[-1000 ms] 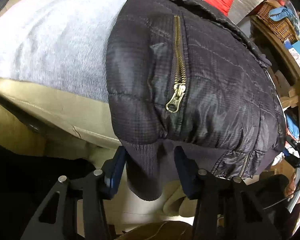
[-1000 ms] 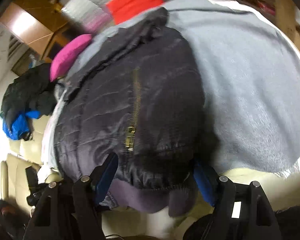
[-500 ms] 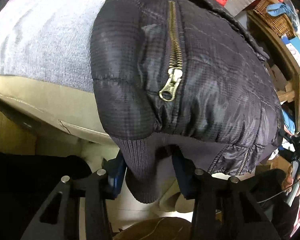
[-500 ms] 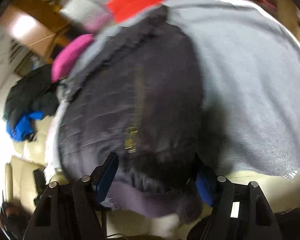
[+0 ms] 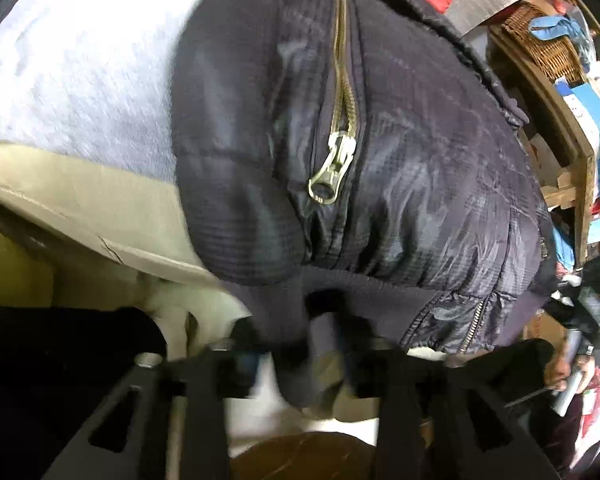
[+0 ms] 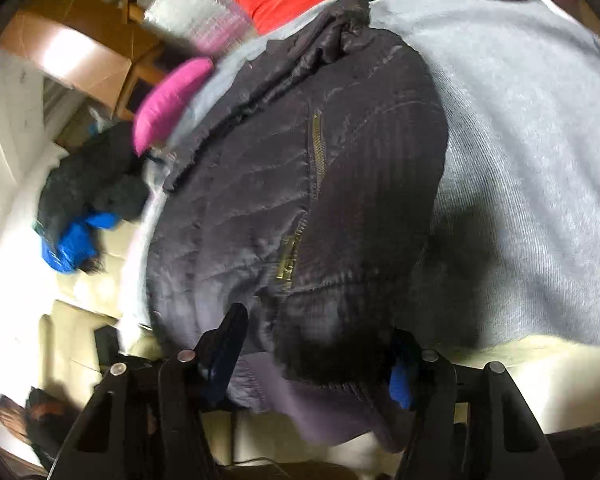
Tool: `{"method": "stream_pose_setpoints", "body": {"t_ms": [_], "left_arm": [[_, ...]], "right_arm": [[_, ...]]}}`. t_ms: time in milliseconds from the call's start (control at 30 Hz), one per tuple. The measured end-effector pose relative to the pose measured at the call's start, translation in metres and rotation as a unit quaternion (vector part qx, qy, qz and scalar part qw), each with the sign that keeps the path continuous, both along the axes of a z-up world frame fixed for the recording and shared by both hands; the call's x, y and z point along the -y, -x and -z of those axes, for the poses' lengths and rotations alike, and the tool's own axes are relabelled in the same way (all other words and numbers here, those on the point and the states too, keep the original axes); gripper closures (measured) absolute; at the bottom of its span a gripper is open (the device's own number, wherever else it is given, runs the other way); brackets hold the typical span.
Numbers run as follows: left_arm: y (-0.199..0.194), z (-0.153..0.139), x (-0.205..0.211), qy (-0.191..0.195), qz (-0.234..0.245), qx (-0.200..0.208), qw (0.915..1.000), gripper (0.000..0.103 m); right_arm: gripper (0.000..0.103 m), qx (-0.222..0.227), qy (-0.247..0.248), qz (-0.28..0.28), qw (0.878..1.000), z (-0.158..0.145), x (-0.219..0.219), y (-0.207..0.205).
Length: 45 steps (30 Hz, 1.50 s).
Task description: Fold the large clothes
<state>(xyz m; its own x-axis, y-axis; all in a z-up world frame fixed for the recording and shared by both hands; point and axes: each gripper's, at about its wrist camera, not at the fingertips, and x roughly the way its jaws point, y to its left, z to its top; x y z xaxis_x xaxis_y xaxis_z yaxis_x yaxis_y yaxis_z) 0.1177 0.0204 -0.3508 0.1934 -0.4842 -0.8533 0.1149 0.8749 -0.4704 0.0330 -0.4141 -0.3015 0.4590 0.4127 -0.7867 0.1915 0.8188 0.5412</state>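
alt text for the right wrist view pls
A dark quilted puffer jacket with a brass zipper lies on a grey knit blanket. The right gripper straddles its ribbed hem, jaws just closing in; a pink cushion sits behind.

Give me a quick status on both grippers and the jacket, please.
Left gripper pinching the jacket hem. Right gripper closing around hem, grip unconfirmed. Jacket flat on grey cloth; nothing blocking.

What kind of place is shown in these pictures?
Probably a cluttered room in a home: a cream sofa with clothes heaped on it, a wooden shelf crowded with boxes and a wicker basket.
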Motion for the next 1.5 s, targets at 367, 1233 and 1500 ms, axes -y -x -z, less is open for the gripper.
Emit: {"method": "stream_pose_setpoints", "body": {"t_ms": [367,1233,1500], "left_arm": [[0.007,-0.017,0.010,0.012,0.027,0.053,0.9982,0.092],[0.001,-0.059,0.022,0.029,0.063,0.105,0.9921,0.093],[-0.004,-0.145,0.018,0.063,0.091,0.229,0.9672,0.094]], "right_arm": [[0.068,0.080,-0.032,-0.050,0.995,-0.032,-0.018,0.013],[0.056,0.077,-0.056,-0.012,0.995,-0.030,-0.036,0.005],[0.070,0.170,-0.053,0.005,0.984,-0.084,-0.027,-0.003]]}}
